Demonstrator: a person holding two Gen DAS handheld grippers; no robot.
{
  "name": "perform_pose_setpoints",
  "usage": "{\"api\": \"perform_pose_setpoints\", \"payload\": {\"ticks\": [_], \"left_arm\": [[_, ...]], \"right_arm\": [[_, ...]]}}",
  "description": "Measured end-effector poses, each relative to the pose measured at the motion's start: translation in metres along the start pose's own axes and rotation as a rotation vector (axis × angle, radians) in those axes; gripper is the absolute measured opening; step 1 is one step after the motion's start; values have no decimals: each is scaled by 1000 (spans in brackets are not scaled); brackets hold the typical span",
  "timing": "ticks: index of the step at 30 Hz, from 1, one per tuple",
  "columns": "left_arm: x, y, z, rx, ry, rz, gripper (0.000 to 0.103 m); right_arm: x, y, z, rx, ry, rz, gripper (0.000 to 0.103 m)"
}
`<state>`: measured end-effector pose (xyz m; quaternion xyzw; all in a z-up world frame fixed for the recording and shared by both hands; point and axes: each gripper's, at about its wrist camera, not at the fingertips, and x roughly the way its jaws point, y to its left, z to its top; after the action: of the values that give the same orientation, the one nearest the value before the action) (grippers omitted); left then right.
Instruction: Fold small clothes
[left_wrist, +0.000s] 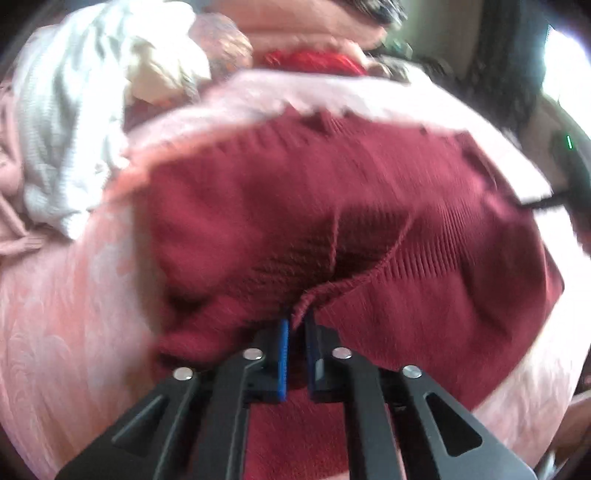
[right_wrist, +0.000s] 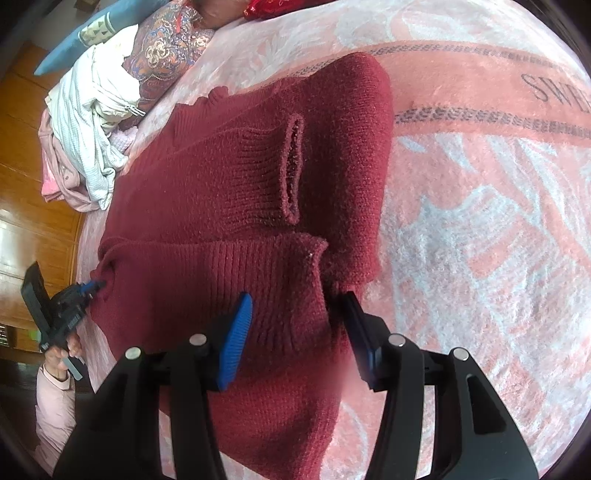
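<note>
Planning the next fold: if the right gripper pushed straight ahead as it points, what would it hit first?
Probably the dark red knitted sweater: its ribbed hem sits between the right gripper fingers. Depth is unclear.

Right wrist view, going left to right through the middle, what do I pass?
Left claw pinching the sweater's edge → maroon sweater → ribbed cuff opening → pink floral blanket.

The left claw pinches a ridge of the dark red knitted sweater, which lies on the pink blanket; beyond the sweater's far-left corner sits a crumpled white garment.
</note>
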<state>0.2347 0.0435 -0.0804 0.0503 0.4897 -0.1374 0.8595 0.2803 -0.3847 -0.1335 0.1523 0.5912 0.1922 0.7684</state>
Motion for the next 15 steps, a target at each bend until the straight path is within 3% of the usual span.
{"api": "perform_pose_setpoints", "payload": {"ticks": [2, 4, 5, 6, 7, 15], "left_arm": [[-12, 8, 14, -29, -62, 26, 7], [-16, 23, 26, -108, -96, 43, 18], [-15, 30, 30, -142, -102, 52, 46], [-13, 39, 33, -177, -107, 109, 70], [-10, 44, 33, -189, -115, 150, 74], [-9, 39, 22, -148, -115, 135, 89]], "right_arm": [[-1, 1, 0, -3, -5, 4, 52], [-2, 1, 0, -1, -11, 10, 52], [-3, 1, 1, 1, -14, 14, 52], [-4, 0, 1, 2, -16, 19, 52], [-5, 0, 2, 1, -18, 24, 52], [-25, -8, 9, -16, -37, 66, 61]]}}
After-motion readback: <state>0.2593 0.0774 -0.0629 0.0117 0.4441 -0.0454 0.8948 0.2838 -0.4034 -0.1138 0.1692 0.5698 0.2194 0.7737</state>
